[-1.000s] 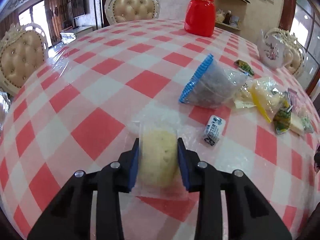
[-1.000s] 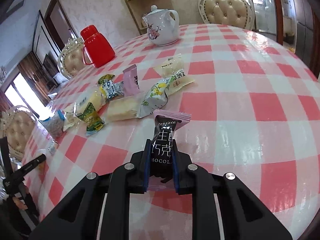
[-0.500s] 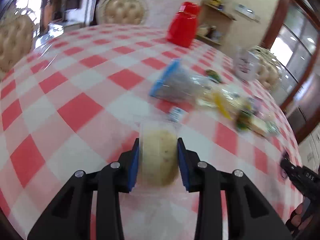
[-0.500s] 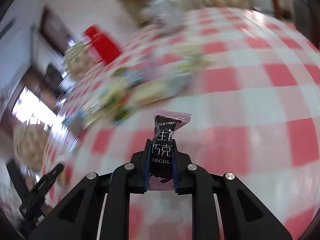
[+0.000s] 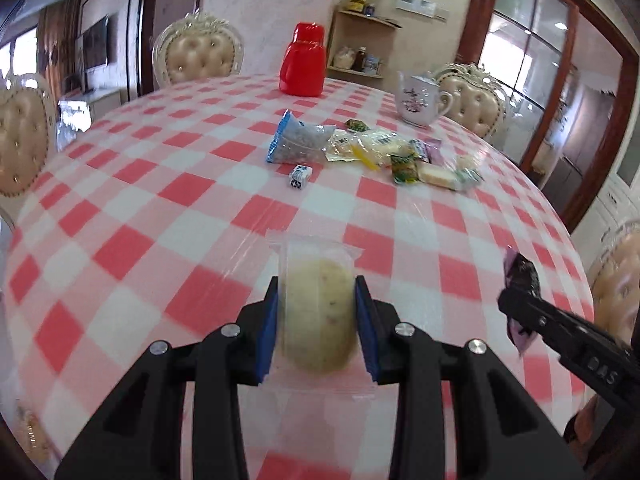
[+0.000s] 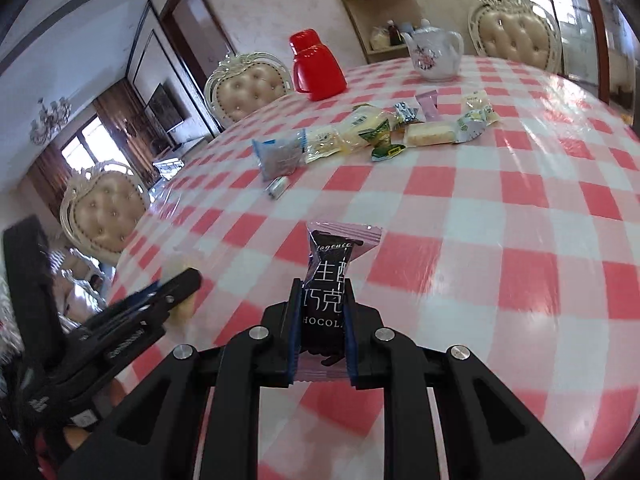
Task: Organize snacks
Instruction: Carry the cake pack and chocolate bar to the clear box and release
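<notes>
My left gripper (image 5: 316, 322) is shut on a pale round cake in a clear wrapper (image 5: 318, 312), held above the near part of the checked table (image 5: 160, 184). My right gripper (image 6: 320, 330) is shut on a black chocolate packet with pink ends (image 6: 326, 280). In the left wrist view the right gripper (image 5: 520, 300) shows at the right edge with the chocolate packet (image 5: 520, 274). The right wrist view shows the left gripper (image 6: 176, 292) low on the left. A row of loose snack packets (image 5: 376, 150) lies far across the table, also in the right wrist view (image 6: 372, 130).
A red jug (image 5: 303, 60) and a white floral teapot (image 5: 420, 98) stand at the table's far side. A blue-edged bag of dark seeds (image 5: 298, 142) and a small white packet (image 5: 299, 176) lie left of the snack row. Cushioned chairs (image 5: 198, 54) ring the table.
Both grippers have drawn back from the snack row toward the near edge and risen a little, each keeping its snack. The row now looks farther off, and each gripper appears in the other's view.
</notes>
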`<state>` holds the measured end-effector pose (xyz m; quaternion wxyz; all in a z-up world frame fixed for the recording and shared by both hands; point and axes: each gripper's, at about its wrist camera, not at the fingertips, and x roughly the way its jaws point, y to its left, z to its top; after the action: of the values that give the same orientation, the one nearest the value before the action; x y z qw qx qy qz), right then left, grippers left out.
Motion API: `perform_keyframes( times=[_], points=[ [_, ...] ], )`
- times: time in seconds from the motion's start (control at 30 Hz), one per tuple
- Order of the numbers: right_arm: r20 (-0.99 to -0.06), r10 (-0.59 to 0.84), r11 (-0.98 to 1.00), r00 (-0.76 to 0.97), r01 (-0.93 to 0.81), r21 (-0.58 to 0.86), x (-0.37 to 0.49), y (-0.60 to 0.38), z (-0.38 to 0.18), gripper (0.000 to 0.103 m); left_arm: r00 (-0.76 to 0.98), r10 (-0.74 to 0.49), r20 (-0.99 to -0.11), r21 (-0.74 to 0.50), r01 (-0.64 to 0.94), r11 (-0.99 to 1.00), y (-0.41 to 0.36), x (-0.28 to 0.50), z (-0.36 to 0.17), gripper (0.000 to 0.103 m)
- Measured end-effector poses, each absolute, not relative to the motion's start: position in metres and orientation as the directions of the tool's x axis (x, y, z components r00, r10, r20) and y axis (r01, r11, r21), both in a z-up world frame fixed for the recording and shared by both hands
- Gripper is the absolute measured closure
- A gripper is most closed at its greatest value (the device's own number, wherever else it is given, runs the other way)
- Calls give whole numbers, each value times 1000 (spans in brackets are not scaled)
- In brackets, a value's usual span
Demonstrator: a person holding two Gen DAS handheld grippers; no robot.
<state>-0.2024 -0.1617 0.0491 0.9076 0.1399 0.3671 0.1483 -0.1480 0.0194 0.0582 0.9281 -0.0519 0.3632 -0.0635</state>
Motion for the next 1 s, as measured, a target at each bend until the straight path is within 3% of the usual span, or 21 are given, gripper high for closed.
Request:
perform_keyframes(
  times=[0.33, 0.6, 0.77, 1.0],
  points=[
    [-599, 374, 927, 708, -291, 235, -272, -118, 79, 85, 780, -122, -614, -74, 97, 993, 58, -236, 93, 68],
    [-571, 454, 882, 684, -436, 180, -308, -66, 99, 85, 799, -119, -589, -71, 96, 993, 93, -281, 105, 68],
    [-540, 533, 827, 652, -537, 168, -326, -30, 117, 85, 807, -72, -586, -64, 43, 997, 133, -307, 105, 68],
    [-570, 604, 743, 557, -652, 150, -340, 32, 119, 85, 798, 50, -600, -48, -98, 994, 215, -336, 98, 68]
  ],
)
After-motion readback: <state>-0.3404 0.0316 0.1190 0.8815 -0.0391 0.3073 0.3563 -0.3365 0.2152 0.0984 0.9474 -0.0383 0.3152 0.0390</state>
